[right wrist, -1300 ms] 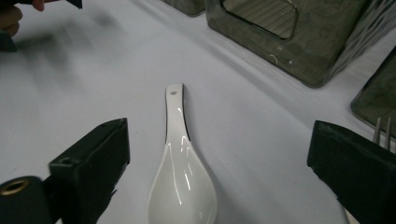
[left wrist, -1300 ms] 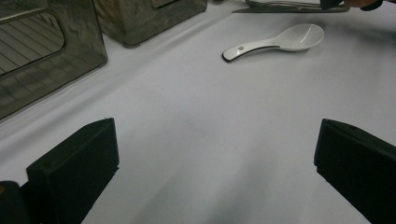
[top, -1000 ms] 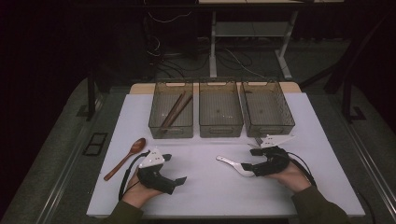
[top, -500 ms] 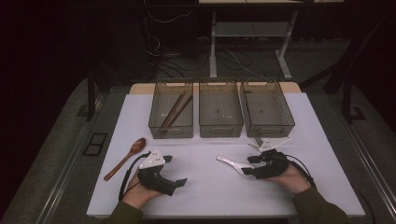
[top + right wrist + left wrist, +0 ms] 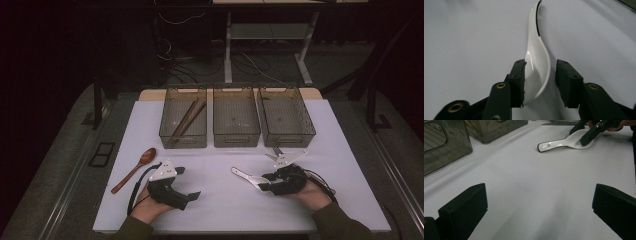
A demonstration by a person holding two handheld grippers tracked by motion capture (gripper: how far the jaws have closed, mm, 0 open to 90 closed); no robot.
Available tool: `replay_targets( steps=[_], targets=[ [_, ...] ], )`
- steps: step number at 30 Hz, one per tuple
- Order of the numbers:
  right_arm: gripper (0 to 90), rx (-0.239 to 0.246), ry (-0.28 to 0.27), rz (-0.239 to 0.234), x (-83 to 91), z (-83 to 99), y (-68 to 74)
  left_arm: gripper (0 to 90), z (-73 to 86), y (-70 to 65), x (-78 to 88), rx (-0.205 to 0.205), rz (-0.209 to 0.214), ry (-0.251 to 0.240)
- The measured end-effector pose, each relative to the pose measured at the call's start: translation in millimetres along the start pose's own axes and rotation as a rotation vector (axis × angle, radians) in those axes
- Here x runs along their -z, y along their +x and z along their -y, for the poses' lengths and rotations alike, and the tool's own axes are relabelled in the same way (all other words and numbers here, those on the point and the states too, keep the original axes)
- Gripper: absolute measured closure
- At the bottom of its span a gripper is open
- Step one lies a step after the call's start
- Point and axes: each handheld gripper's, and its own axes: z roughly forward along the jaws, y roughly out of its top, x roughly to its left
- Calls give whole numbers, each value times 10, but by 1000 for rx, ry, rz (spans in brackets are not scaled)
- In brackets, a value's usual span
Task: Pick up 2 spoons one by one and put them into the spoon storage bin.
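On the white surface (image 5: 220, 200), near its right front, a white ceramic spoon (image 5: 536, 62) lies flat, bowl between the jaws of the right gripper (image 5: 540, 82). These jaws have just been closing; one pad touches the bowl, a gap remains at the other. Left gripper (image 5: 172, 187) rests with jaws spread wide, grasping nothing.

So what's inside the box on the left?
Inside the left see-through grey plastic box, long brown wooden chopsticks lean slantwise from near corner to far side. Their lower ends blur behind the box's tinted front wall.
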Motion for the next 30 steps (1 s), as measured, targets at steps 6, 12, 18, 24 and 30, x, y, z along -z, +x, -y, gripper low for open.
replay_targets(
  steps=[6, 12, 18, 24, 30],
  targets=[
    [679, -1, 9, -15, -8, -6, 42, 0, -1, -1, -3, -5, 5, 5],
    [759, 15, 2, 5, 3, -14, 67, 0, 1, -10, -15, -9, 8, 10],
    [799, 36, -10, 8, 5, -28, 87, 0, 3, -10, -18, -13, 13, 19],
    [811, 43, -14, 19, 4, -44, 119, 0, 3, -12, -20, -14, 14, 19],
    [812, 56, -15, 36, 3, -55, 147, 0, 4, -9, -19, -15, 14, 20]
  ],
)
